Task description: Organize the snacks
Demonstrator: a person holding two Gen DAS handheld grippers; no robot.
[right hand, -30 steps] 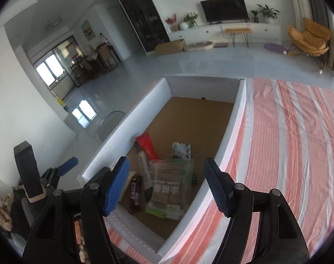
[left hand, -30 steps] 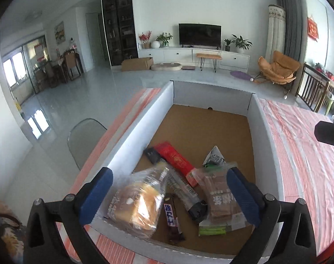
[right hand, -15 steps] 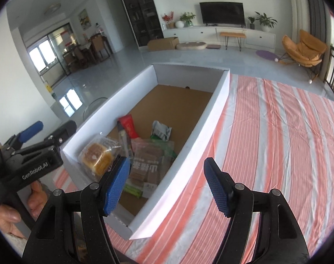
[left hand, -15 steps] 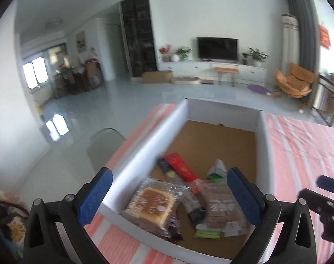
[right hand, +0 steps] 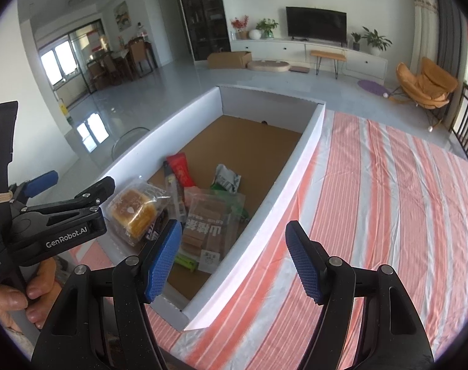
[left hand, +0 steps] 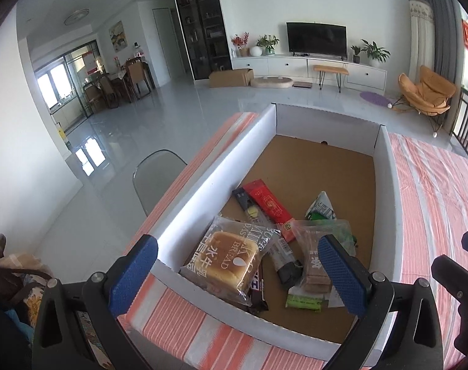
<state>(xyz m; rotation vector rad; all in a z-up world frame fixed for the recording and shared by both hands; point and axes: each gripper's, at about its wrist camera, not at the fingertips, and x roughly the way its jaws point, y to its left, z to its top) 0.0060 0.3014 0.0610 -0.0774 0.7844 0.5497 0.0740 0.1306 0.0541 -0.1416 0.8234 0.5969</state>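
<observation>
A white-walled box [left hand: 209, 182] with a brown floor holds the snacks. A bread pack [left hand: 224, 259] lies flat at its near left, beside a red packet [left hand: 269, 205], a green-white pouch [left hand: 322, 208], a clear biscuit bag [left hand: 311, 246] and a dark chocolate bar [left hand: 257, 293]. My left gripper [left hand: 237, 274] hangs open above the near wall with nothing between its pads. My right gripper [right hand: 234, 259] is open and empty over the box's near right corner [right hand: 200, 317]. In the right wrist view the left gripper [right hand: 76, 183] sits left of the bread pack [right hand: 133, 212], held by a hand [right hand: 21, 296].
An orange and white striped cloth [right hand: 372, 215] covers the table right of the box. A grey chair [left hand: 155, 172] stands off the table's left edge. A patterned bag [left hand: 12, 277] lies at the near left. Open floor and living-room furniture lie beyond.
The bread pack, tilted against the near left wall a second ago, now lies flat in the box. Both grippers have drawn back from the box, jaws as wide as before.
</observation>
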